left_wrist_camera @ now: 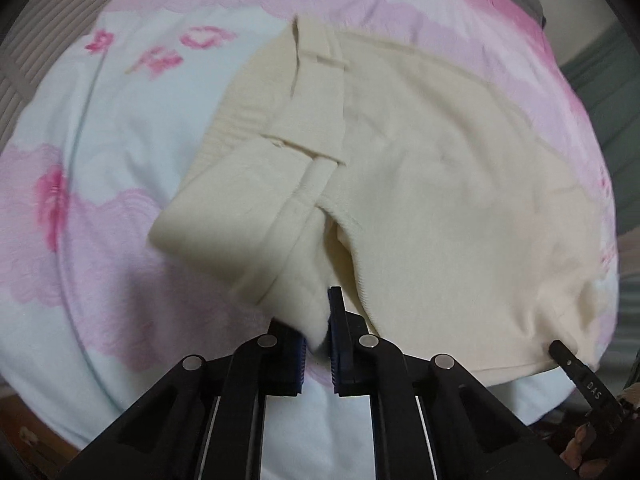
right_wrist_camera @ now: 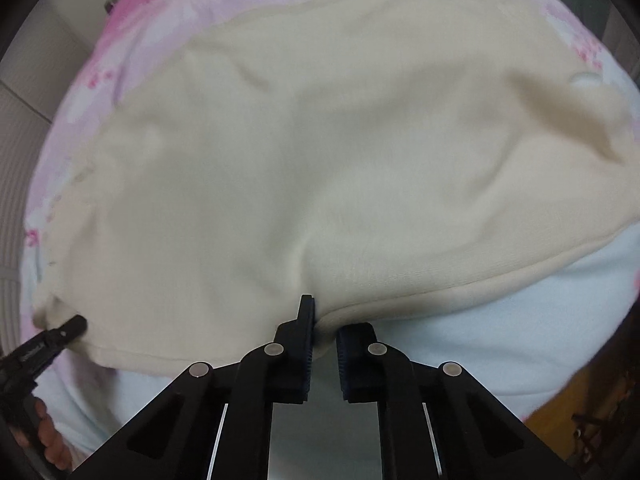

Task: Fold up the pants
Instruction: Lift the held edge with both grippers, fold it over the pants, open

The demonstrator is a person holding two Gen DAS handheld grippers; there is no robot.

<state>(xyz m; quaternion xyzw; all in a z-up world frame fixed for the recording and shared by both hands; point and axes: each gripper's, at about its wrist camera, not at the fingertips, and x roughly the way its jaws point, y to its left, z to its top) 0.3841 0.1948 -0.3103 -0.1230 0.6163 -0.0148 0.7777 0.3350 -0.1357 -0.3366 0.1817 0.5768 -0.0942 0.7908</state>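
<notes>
Cream pants [left_wrist_camera: 440, 184] lie spread on a pink and pale blue bedspread [left_wrist_camera: 100, 140]. In the left wrist view my left gripper [left_wrist_camera: 318, 344] is shut on a corner of the waistband end, whose belt-looped band [left_wrist_camera: 316, 92] runs away from me. In the right wrist view my right gripper [right_wrist_camera: 324, 332] is shut on the near folded edge of the pants [right_wrist_camera: 320, 160], which fill most of the view. The right gripper's tip shows at the lower right of the left view [left_wrist_camera: 560, 350]; the left gripper's tip shows at the lower left of the right view [right_wrist_camera: 74, 326].
The bed's near edge drops to a brown wooden floor [right_wrist_camera: 568, 400] at the lower right. A ribbed grey surface [left_wrist_camera: 48, 20] lies past the bedspread at the upper left. A hand [right_wrist_camera: 44, 428] holds the left gripper's handle.
</notes>
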